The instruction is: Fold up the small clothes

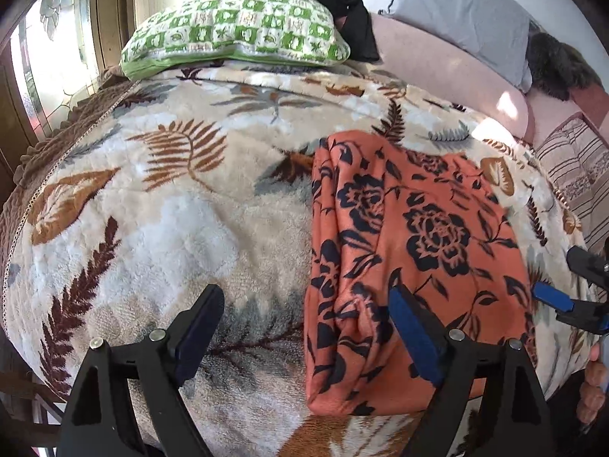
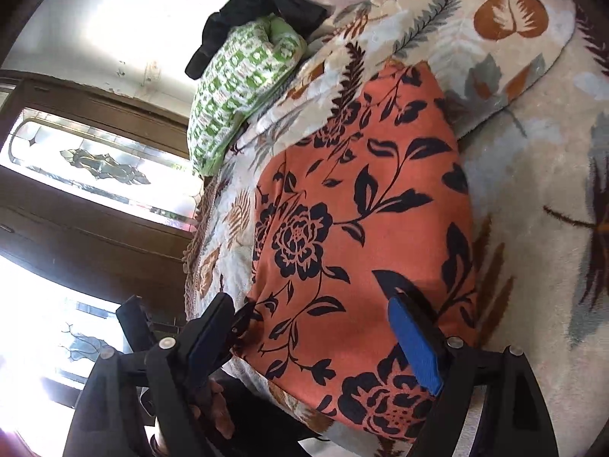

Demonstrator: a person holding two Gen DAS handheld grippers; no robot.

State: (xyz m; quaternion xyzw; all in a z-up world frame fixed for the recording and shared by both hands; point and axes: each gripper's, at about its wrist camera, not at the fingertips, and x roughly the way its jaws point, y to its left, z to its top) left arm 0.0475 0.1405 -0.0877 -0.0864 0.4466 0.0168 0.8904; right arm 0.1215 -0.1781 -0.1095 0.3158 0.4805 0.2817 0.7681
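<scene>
folded orange floral garment lay on the bed, both tools apart and holding nothing.

the orange floral garment (image 1: 415,259) was seen as a folded oblong on the leaf-patterned blanket (image 1: 171,228) of the bed, its long axis running from the near bed edge away toward the green checked pillow (image 1: 236,30). the left tool (image 1: 304,327) was held with its fingers well apart, straddling the garment's left fold edge, one finger over the cloth and one over bare blanket; nothing was pinched. the right tool (image 2: 316,331) was likewise apart, above the garment's near end, empty. both were about equally near. open blanket was judged free to the garment's left; a dark garment (image 1: 342,3) waited beyond the pillow.
</scene>
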